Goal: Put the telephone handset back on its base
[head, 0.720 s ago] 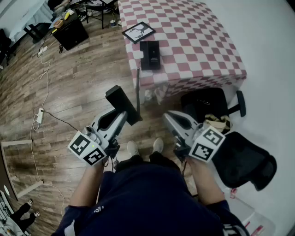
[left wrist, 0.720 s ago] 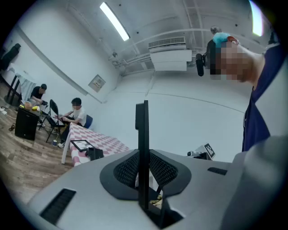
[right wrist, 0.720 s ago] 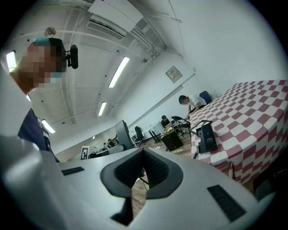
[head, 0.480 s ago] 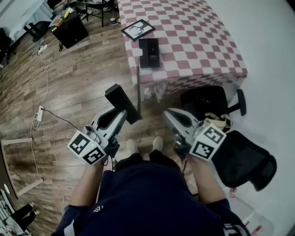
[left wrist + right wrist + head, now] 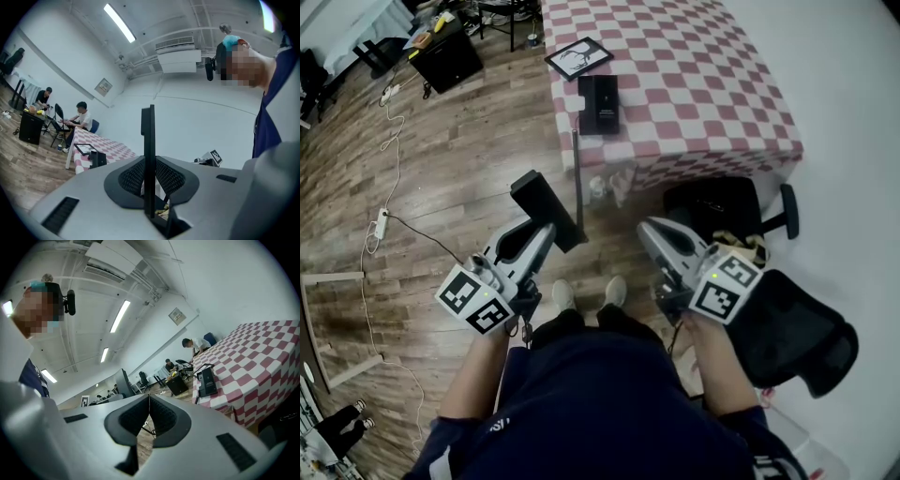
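The black telephone handset [image 5: 544, 204] sticks out forward from my left gripper [image 5: 551, 230], low over the wooden floor and well short of the table. In the left gripper view the handset [image 5: 148, 140] stands edge-on between the pads, which press on it. The black base [image 5: 598, 105] lies on the red-checked table [image 5: 694, 75] near its front-left corner; the base [image 5: 97, 159] shows far off, and again the base [image 5: 206, 382] from the other side. My right gripper [image 5: 649, 232] hovers beside the left, shut with nothing in it [image 5: 149, 416].
A framed picture [image 5: 578, 58] lies behind the base. A thin black rod [image 5: 577, 183] runs down from the table's edge. Two black office chairs [image 5: 722, 208] [image 5: 797, 328] stand at my right. Cables and a power strip [image 5: 381, 225] lie on the floor left. People sit far back [image 5: 82, 117].
The table and base have slid slightly left and up in the head view. The left gripper keeps its hold on the handset; the right gripper has edged a little right.
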`<state>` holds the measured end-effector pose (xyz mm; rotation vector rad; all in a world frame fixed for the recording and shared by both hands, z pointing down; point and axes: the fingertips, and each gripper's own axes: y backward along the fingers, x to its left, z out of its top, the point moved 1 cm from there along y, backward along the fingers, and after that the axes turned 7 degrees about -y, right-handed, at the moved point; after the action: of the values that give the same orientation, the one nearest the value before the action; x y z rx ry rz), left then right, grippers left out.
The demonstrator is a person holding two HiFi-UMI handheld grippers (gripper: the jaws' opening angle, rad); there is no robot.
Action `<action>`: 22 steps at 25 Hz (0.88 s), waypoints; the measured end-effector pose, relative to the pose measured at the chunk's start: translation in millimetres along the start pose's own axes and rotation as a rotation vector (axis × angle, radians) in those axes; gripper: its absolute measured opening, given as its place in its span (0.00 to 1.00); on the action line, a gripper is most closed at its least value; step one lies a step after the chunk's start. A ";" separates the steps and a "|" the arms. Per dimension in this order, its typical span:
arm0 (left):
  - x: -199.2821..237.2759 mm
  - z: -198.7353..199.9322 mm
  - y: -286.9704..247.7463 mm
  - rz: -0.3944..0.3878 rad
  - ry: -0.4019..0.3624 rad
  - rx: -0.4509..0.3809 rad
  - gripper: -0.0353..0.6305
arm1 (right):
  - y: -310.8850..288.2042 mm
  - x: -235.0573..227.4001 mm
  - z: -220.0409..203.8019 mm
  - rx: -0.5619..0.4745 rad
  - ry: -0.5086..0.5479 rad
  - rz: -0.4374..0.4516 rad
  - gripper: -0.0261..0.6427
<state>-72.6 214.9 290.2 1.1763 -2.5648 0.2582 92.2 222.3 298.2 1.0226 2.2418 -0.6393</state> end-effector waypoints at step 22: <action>-67.9 -1.1 -49.7 0.066 -0.090 -0.025 0.19 | 85.3 -47.7 27.9 -0.026 -0.038 0.069 0.06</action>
<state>7.3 231.0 269.3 1.1204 -2.6797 0.1916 193.3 231.0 295.5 1.0619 2.1666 -0.5937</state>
